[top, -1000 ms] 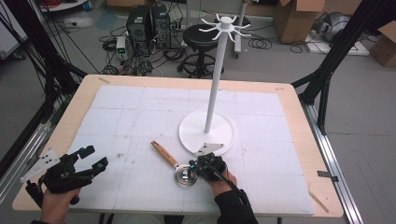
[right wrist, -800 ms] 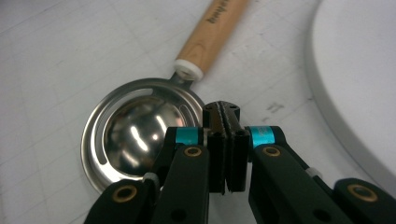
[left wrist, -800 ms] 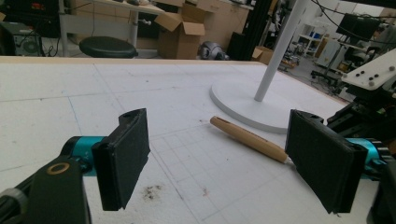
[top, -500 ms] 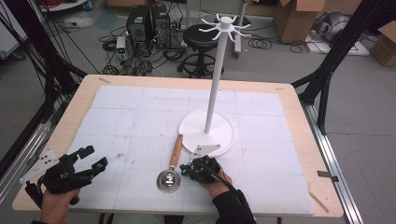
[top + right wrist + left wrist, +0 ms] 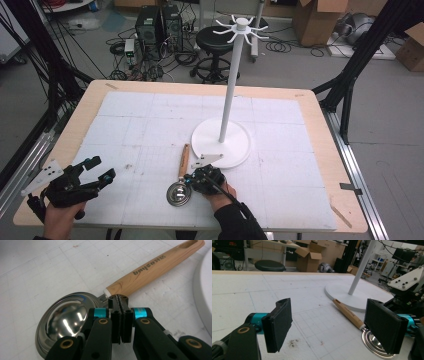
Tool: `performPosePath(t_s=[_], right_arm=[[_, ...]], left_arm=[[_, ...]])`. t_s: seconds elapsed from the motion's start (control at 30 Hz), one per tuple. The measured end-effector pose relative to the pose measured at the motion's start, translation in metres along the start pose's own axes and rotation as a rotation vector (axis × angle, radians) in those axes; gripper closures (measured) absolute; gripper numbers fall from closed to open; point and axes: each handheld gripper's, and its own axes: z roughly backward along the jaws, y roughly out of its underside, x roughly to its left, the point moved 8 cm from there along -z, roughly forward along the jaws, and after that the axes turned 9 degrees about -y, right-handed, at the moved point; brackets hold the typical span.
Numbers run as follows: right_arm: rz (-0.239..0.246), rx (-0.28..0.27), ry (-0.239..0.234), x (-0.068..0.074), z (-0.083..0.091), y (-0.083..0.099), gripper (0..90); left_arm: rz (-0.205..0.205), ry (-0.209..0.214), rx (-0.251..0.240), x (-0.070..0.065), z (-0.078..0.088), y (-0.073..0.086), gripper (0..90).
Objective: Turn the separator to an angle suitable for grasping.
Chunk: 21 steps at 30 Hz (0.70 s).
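My right gripper (image 5: 121,300) jaws are clenched together, empty, tips at the ladle (image 5: 100,312) neck; left gripper (image 5: 332,327) gapes idle. Ladle lies flat beside the stand base (image 5: 240,150). Steel bowl: stiff, slick, bowl-heavy. Grab the wooden handle (image 5: 155,267) near the bowl.

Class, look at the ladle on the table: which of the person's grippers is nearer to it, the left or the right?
Right. The right gripper, jaws shut, sits against the ladle where bowl meets wooden handle. The left gripper, open, is apart from it near the table's left edge.
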Motion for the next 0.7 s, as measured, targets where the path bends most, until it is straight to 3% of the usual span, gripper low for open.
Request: performPosePath(t_s=[0.33,0.5,0.6,0.7], right_arm=[[0.05,0.023,-0.047,0.019,-0.017,-0.008,88.9],[0.077,0.044,-0.043,0.026,-0.026,-0.015,88.9],[0.085,0.041,-0.026,0.023,-0.019,-0.014,88.9],[0.075,-0.026,0.017,0.013,0.003,-0.019,88.9]], left_arm=[[0.0,0.001,0.0,0.0,0.0,0.0,22.5],[0.006,-0.001,-0.003,0.001,0.001,0.0,22.5],[0.007,-0.002,-0.005,0.002,0.002,-0.001,22.5],[0.007,-0.003,-0.003,0.002,0.002,0.0,22.5]])
